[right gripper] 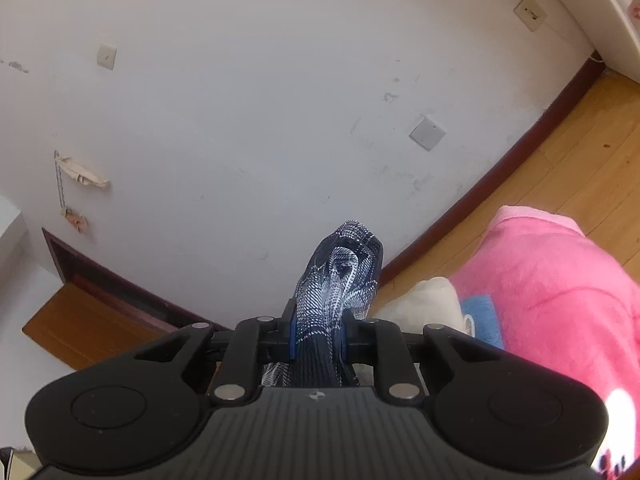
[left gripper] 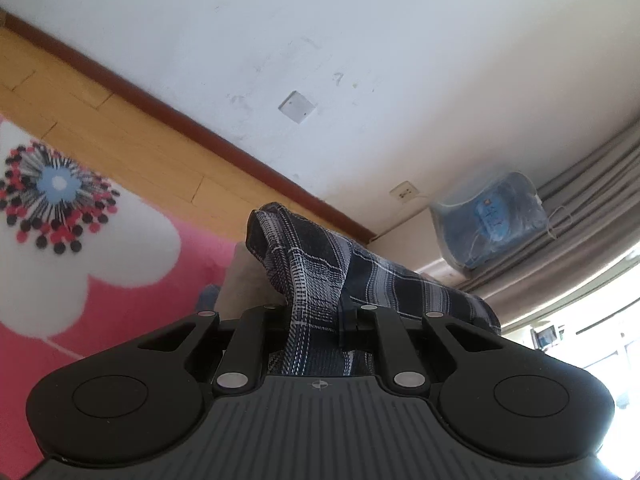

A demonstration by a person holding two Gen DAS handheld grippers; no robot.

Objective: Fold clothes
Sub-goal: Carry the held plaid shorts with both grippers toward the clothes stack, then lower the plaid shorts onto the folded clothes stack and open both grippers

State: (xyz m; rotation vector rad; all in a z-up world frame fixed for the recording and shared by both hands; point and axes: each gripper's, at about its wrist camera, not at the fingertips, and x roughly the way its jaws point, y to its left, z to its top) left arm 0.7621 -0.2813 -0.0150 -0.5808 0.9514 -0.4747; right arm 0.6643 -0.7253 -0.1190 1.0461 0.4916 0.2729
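2 black grippers, left (left gripper: 320, 320) and right (right gripper: 318, 334), each pinch a bunched edge of soft, light navy-and-white plaid cloth (left gripper: 316, 264) (likely floppy, best held at corners) above the near pink flowered rug (left gripper: 132, 312).

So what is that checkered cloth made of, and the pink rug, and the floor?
The checkered cloth looks like thin woven fabric, maybe cotton: you can see crossing threads, and it folds softly. The pink rug looks like fluffy plush, with a fuzzy, matte surface. The floor looks like smooth wood planks or wood-look laminate, with board seams and a slight sheen.
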